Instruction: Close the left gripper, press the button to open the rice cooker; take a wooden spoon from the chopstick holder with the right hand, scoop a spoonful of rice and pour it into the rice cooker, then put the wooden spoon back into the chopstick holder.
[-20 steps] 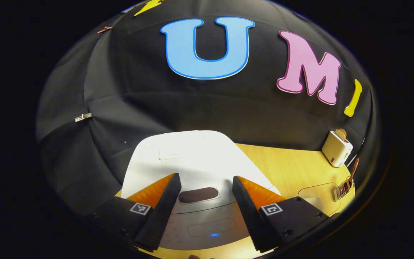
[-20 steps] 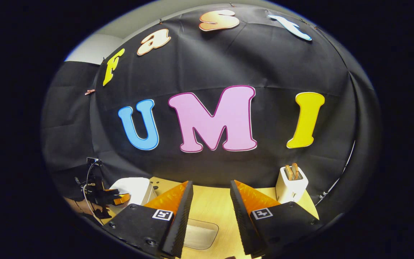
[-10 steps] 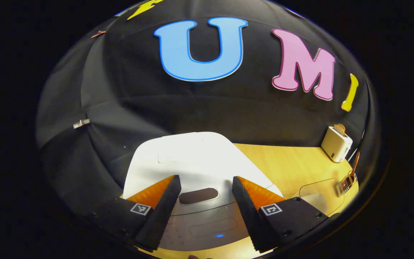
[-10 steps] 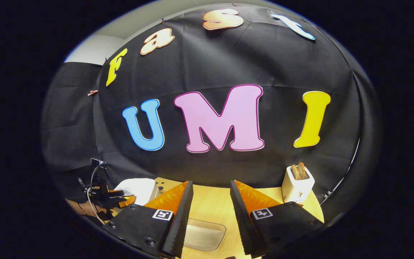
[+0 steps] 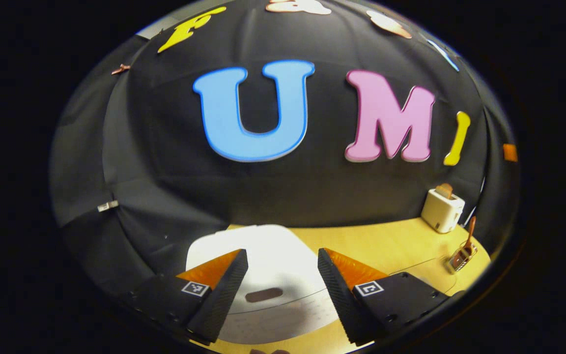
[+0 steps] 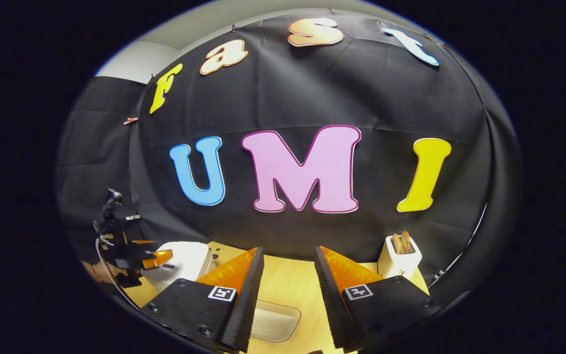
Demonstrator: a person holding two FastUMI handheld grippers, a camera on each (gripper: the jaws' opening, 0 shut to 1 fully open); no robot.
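So your left gripper (image 5: 283, 280) has pulled up and back from the cooker (image 5: 263, 255) over the last second. A second ago the lid loomed large between the fingers with the dark oval button (image 5: 264, 295) right there; now the cooker sits lower and looks smaller, and more of the wall is in the left gripper view. In the right gripper view the left gripper (image 6: 157, 258) hangs a bit higher over the cooker's (image 6: 184, 260) near edge than before.

Thing is, your left jaws are wide apart, same as they were, and the lid looks flat and closed. So I'd guess the press hasn't happened yet. Pinch those jaws together first, then come back down on the button.

Your right gripper (image 6: 285, 290) has barely moved: jaws wide, holding nothing, hovering over the desk (image 6: 288, 278) above a clear dish (image 6: 273, 322), toaster (image 6: 398, 255) off to the right. The spoon (image 5: 468, 233) is standing in the holder (image 5: 460, 255) near the desk's right edge, just in front of the toaster (image 5: 441, 210) in the left gripper view, untouched.
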